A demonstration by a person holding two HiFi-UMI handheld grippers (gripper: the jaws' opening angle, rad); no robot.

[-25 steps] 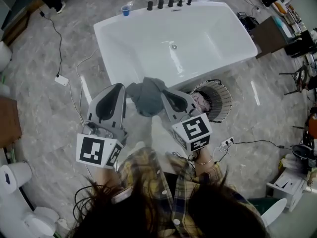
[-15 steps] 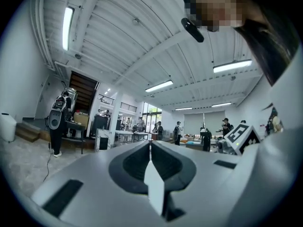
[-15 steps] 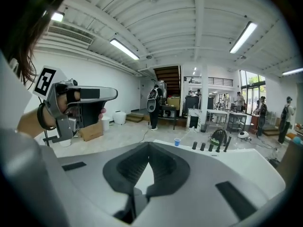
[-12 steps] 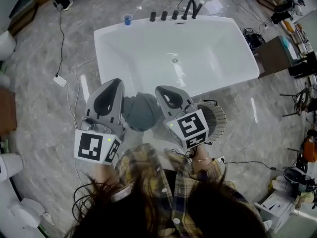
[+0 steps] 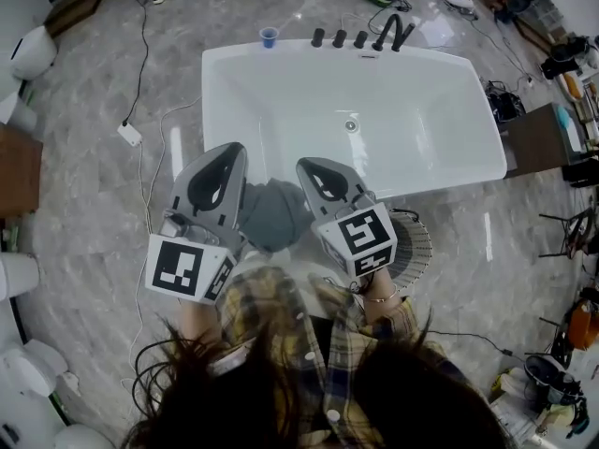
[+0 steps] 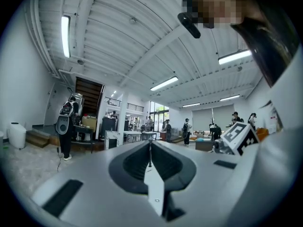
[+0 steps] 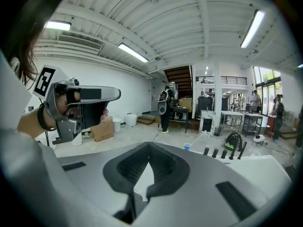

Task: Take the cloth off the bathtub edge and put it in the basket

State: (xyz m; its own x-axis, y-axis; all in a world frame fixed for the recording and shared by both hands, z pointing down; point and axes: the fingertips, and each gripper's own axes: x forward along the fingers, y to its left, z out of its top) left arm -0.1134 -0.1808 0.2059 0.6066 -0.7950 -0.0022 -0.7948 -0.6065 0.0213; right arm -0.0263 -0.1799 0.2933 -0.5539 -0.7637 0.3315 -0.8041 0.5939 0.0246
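A grey cloth [image 5: 271,215] hangs at the near edge of the white bathtub [image 5: 281,92], showing between my two grippers in the head view. My left gripper [image 5: 233,151] is to its left and my right gripper [image 5: 305,166] to its right, both higher than the cloth. The left gripper [image 6: 150,148] is shut, and its own view shows no cloth at its tips. My right gripper [image 7: 149,148] is also shut with nothing visible between its jaws. The round wire basket [image 5: 416,246] stands on the floor to the right, partly hidden behind the right gripper.
A blue cup [image 5: 270,36] and black tap knobs [image 5: 360,37] stand on the tub's far rim. Cables and a white plug block [image 5: 129,135] lie on the marble floor to the left. Furniture and clutter line the right side. People stand far off in the hall.
The tub and the cloth have slid lower and to the right in the head view. Both grippers stay shut and now flank the cloth along their bodies. The right gripper covers more of the basket.
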